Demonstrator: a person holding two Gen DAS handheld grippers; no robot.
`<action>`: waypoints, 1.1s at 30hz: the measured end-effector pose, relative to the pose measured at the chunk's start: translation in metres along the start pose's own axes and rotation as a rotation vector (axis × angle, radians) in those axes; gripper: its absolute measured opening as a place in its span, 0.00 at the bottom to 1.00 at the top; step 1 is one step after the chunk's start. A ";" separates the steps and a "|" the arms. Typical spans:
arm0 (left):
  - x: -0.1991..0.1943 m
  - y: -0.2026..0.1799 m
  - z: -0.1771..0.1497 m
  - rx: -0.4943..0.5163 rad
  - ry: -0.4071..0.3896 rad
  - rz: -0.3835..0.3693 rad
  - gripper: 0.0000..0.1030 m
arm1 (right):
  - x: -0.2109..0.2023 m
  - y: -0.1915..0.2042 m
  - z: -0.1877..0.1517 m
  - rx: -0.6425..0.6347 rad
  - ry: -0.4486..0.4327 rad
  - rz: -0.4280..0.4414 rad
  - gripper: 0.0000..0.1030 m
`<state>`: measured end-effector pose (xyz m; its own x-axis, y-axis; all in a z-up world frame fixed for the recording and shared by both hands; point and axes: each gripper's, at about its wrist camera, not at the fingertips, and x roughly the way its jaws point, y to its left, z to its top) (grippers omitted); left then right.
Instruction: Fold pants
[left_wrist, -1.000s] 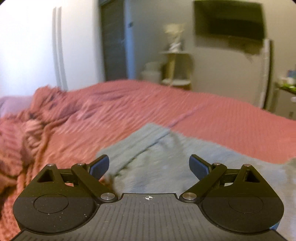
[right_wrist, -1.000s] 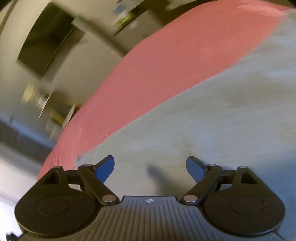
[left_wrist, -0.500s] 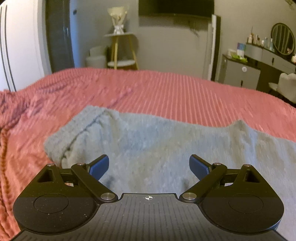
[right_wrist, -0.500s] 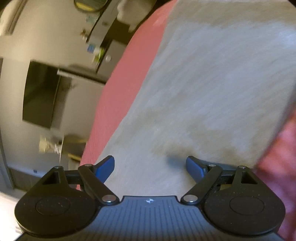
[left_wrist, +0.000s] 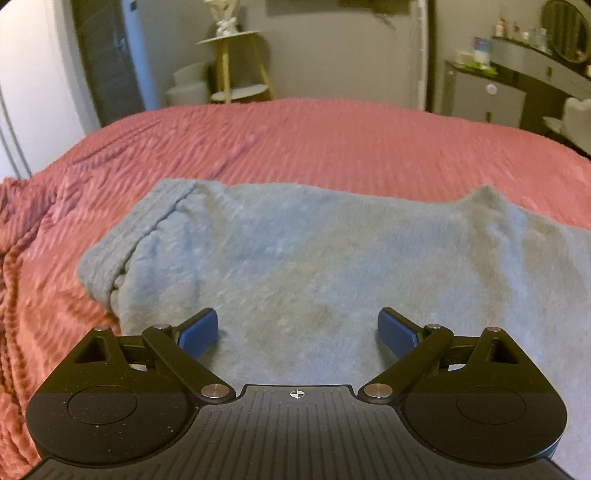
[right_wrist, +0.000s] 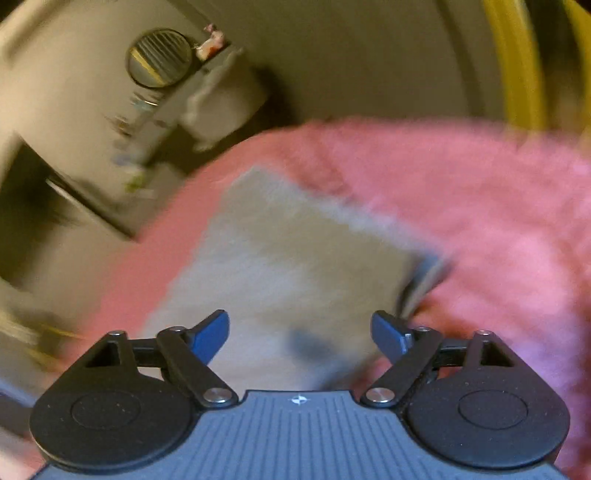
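Grey sweatpants (left_wrist: 314, 258) flat on pink ribbed bedspread (left_wrist: 332, 147), ribbed cuff at 10 o'clock, left gripper (left_wrist: 297, 330) jaws apart above fabric, right gripper (right_wrist: 299, 330) jaws apart, view blurred

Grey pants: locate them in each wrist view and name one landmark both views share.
Left wrist: the grey pants fill the middle and right, ribbed end at left, beyond the open left gripper.
Right wrist: blurred, pants at centre, above the open right gripper.
Shared landmark: the pink bedspread beneath them.
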<state>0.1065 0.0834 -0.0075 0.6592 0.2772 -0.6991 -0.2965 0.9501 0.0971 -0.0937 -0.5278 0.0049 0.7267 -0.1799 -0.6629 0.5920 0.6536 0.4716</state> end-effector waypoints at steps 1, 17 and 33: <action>-0.006 -0.006 0.000 0.019 -0.013 -0.035 0.94 | -0.004 0.010 -0.004 -0.054 -0.004 -0.036 0.83; -0.011 -0.082 -0.046 0.254 0.040 -0.179 0.97 | 0.008 0.009 -0.056 0.117 0.022 0.290 0.84; -0.012 -0.086 -0.041 0.223 0.048 -0.188 0.97 | -0.033 -0.051 -0.026 0.242 -0.158 0.269 0.83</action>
<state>0.0959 -0.0075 -0.0362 0.6530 0.0914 -0.7518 -0.0098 0.9936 0.1124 -0.1573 -0.5355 -0.0122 0.9004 -0.1493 -0.4085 0.4248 0.5043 0.7518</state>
